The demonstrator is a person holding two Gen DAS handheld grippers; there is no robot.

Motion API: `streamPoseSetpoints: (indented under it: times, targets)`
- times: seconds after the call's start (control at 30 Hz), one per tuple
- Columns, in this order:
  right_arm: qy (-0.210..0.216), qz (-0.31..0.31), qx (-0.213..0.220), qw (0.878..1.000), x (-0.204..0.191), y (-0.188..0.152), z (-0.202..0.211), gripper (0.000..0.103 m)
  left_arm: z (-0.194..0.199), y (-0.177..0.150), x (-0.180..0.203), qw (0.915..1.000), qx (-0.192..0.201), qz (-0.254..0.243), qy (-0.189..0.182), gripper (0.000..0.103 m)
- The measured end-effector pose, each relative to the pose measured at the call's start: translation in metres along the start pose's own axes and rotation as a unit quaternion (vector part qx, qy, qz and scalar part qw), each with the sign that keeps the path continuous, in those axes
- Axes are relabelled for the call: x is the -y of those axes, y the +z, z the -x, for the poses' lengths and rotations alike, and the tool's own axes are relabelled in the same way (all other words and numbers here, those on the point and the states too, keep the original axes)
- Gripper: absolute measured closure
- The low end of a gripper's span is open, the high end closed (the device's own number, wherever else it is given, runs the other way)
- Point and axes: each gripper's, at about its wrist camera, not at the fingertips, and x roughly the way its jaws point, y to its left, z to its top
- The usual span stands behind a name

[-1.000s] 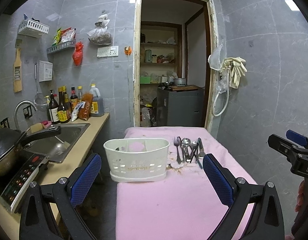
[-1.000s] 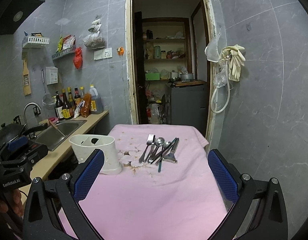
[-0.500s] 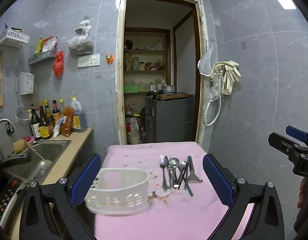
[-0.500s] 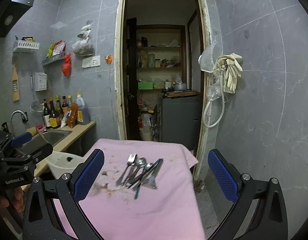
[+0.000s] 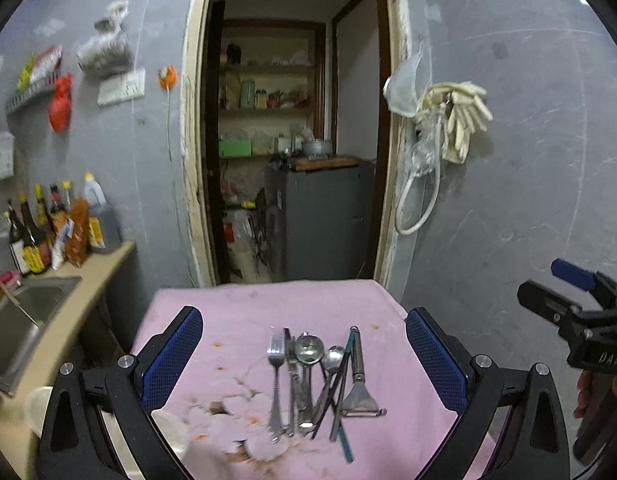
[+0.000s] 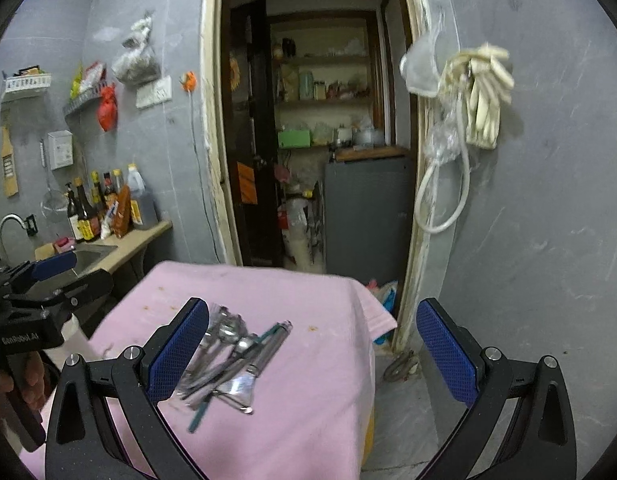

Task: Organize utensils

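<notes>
Left wrist view: my left gripper (image 5: 302, 354) has its jaws wide apart, nothing between the blue pads (image 5: 172, 350). It hangs above the pink cloth (image 5: 244, 312) on the table. The utensils (image 5: 316, 380) lie in one bundle on the cloth, between my two fingers as seen from here but below them, untouched. From left to right I read: fork (image 5: 275, 384), knife (image 5: 291, 376), large spoon (image 5: 308, 354), small spoon (image 5: 333, 360), thin dark sticks with a teal one (image 5: 345, 420), peeler (image 5: 358, 384). Handles point toward me. Brown stains (image 5: 216, 406) mark the cloth just left of the bundle. A white holder's rim (image 5: 170, 420) shows at the lower left, mostly hidden behind my left finger.

My right gripper (image 5: 580, 320) shows at the right edge, off the table; white letters on its body read "DAS", partly cut off.

Right wrist view: the right gripper (image 6: 312, 344) is also spread wide and empty, above the cloth's right part (image 6: 308, 380). The bundle (image 6: 228, 356) lies near the left finger (image 6: 176, 350), which partly covers it. The left gripper's body (image 6: 36, 312) at the left edge carries the print "GenRobot.AI". Bottles (image 6: 100, 208) on the counter have labels too blurred to read.
</notes>
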Motion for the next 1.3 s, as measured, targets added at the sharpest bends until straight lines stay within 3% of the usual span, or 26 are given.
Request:
streamPoseSetpoints:
  times: [0.1,0.37,0.5,0.57,0.67,0.97,1.13,1.3]
  targets:
    - [0.004,-0.013,-0.031,0.999,0.009,-0.009,-0.039,0.001,-0.033,-0.002,0.004,0.9996,-0.026,0.011,0.007,0.001]
    - [0.043,-0.033,-0.110,0.992,0.006,-0.044,-0.124,0.003,-0.118,-0.023,-0.008,0.9908,-0.121,0.054,0.025,0.027]
    - [0.063,-0.039,-0.148,0.986,-0.006,-0.059,-0.160,0.015,-0.155,-0.039,-0.018,0.9830,-0.162,0.083,0.021,0.036]
    - [0.069,-0.049,-0.175,0.981,-0.014,-0.067,-0.182,0.027,-0.173,-0.048,-0.023,0.9781,-0.184,0.095,0.018,0.043]
    - [0.074,-0.058,-0.201,0.975,-0.023,-0.078,-0.204,0.033,-0.196,-0.057,-0.028,0.9712,-0.213,0.106,0.015,0.052]
    - [0.070,-0.036,-0.245,0.966,-0.051,-0.103,-0.230,0.039,-0.232,-0.069,-0.040,0.9549,-0.265,0.133,-0.006,0.074]
    - [0.054,-0.016,-0.259,0.964,-0.060,-0.103,-0.233,0.040,-0.245,-0.072,-0.042,0.9513,-0.278,0.133,-0.010,0.077]
    - [0.060,-0.019,-0.273,0.960,-0.056,-0.100,-0.224,0.052,-0.255,-0.066,-0.039,0.9512,-0.280,0.128,-0.018,0.079]
